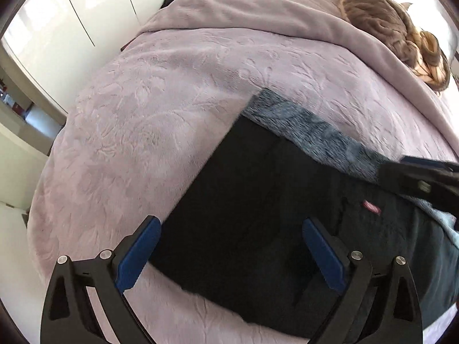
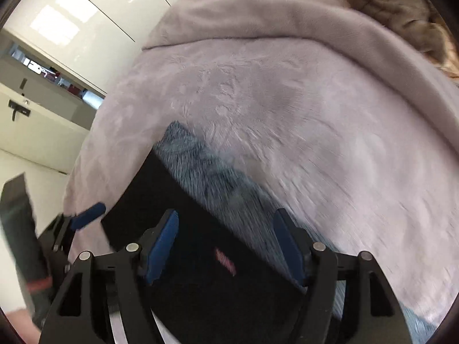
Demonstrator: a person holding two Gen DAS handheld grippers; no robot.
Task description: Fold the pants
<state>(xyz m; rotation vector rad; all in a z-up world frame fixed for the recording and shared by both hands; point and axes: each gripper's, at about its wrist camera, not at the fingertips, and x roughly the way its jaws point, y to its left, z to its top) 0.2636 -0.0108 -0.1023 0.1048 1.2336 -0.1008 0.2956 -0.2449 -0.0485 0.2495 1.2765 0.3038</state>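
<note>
Black pants [image 1: 243, 206] lie folded flat on a lilac bedspread [image 1: 149, 109], with a strip of grey fleecy lining [image 1: 309, 132] showing along their far edge and a small red label [image 1: 372, 208] near the right. My left gripper [image 1: 231, 229] hangs open above the pants' near left part, nothing between its blue pads. The right gripper [image 1: 416, 172] comes in from the right edge of that view. In the right wrist view the pants [image 2: 200, 258] fill the lower middle, and my right gripper [image 2: 226, 223] stands open over the red label [image 2: 225, 261]. The left gripper's blue fingertip [image 2: 89, 215] shows at lower left.
A brown furry blanket [image 1: 401, 34] lies bunched at the bed's far right. White wardrobe doors [image 1: 71, 23] stand beyond the bed on the left, and the bedspread [image 2: 315, 114] spreads wide beyond the pants. Pale floor [image 1: 11, 243] lies past the bed's left edge.
</note>
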